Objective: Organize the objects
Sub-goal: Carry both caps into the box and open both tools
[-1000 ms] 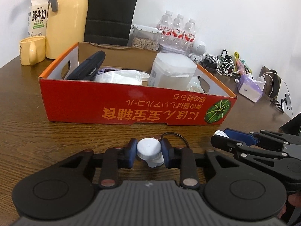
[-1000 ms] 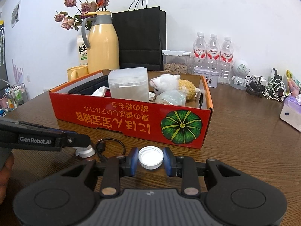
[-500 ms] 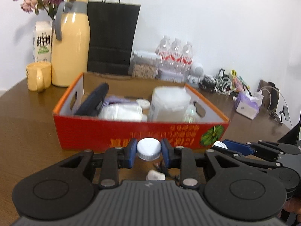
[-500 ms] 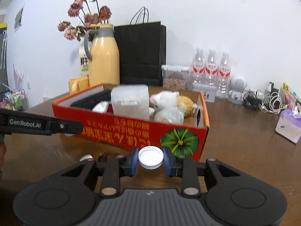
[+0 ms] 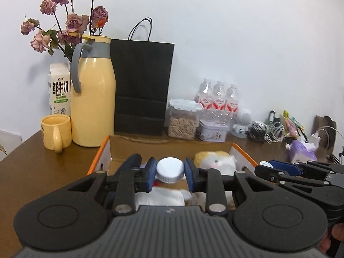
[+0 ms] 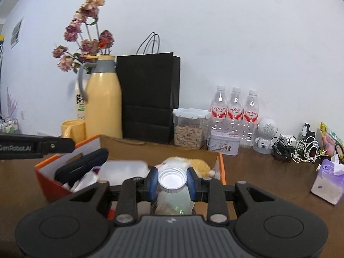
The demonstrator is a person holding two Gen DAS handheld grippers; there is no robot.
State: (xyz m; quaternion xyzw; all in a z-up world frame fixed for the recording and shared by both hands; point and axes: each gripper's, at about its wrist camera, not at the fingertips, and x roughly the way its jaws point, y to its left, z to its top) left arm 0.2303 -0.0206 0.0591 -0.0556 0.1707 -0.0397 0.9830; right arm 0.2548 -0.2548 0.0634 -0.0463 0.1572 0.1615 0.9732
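A: Left hand-held gripper [image 5: 170, 171] pinching a white bottle by its cap [image 5: 170, 169], above the orange cardboard box [image 5: 97, 158]. Body mostly hidden here.

B: Right hand-held gripper [image 6: 171, 180] clamped on an upturned white lid [image 6: 171, 179], hollow side showing, over the same box. Black case [image 6: 82, 165] and plush toy [image 6: 193, 163] inside. Tissue pack [image 6: 329, 182] on the surface [image 6: 268, 172], well apart.

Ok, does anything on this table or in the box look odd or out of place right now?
Nothing is spilled or broken. The oddities: the flowers behind the yellow thermos are dried and drooping, and loose cables lie tangled by the wall. Each claw, left and right, grips a white cap over the box.
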